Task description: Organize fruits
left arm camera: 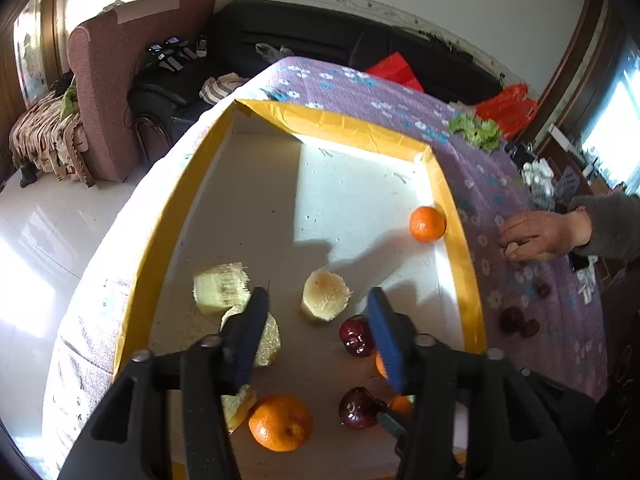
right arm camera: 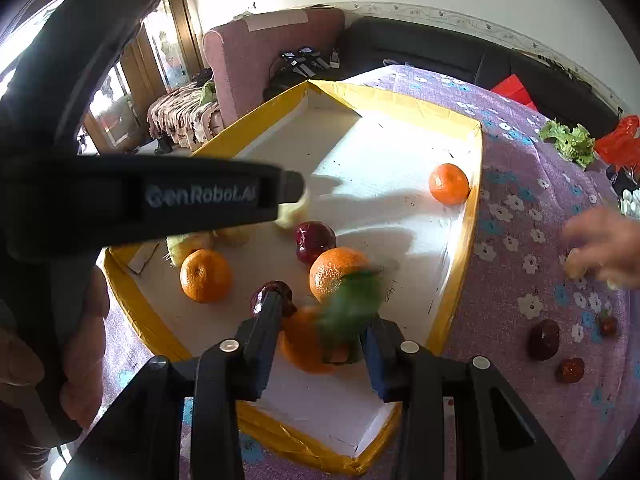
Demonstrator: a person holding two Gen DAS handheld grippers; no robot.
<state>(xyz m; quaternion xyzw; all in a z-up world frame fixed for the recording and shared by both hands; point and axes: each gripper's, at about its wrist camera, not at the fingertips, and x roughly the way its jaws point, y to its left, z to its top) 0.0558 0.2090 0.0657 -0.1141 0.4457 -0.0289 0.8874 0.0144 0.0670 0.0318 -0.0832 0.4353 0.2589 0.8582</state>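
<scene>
A white tray with a yellow rim (left arm camera: pixel 460 216) (right arm camera: pixel 476 200) sits on a purple flowered cloth. It holds oranges (left arm camera: pixel 280 422) (left arm camera: pixel 427 224), dark red fruits (left arm camera: pixel 356 336) (left arm camera: pixel 359 408) and pale yellow peeled pieces (left arm camera: pixel 325 295) (left arm camera: pixel 220 288). My left gripper (left arm camera: pixel 318 312) is open and empty above the tray's near part. My right gripper (right arm camera: pixel 320 320) is open around a blurred orange fruit with a green leaf (right arm camera: pixel 308 344) just above the tray floor. Other oranges (right arm camera: pixel 205 276) (right arm camera: pixel 334 268) (right arm camera: pixel 449 184) and dark red fruits (right arm camera: pixel 314 240) lie nearby. The left gripper's body (right arm camera: pixel 160 196) crosses the right wrist view.
Dark red fruits (right arm camera: pixel 544 339) (right arm camera: pixel 570 370) (left arm camera: pixel 512 319) lie on the cloth right of the tray. A person's hand (left arm camera: pixel 536 236) (right arm camera: pixel 600 248) rests there holding a pale piece. Green lettuce (left arm camera: pixel 476 130) and red bags (left arm camera: pixel 506 110) are at the far edge. Sofas stand behind.
</scene>
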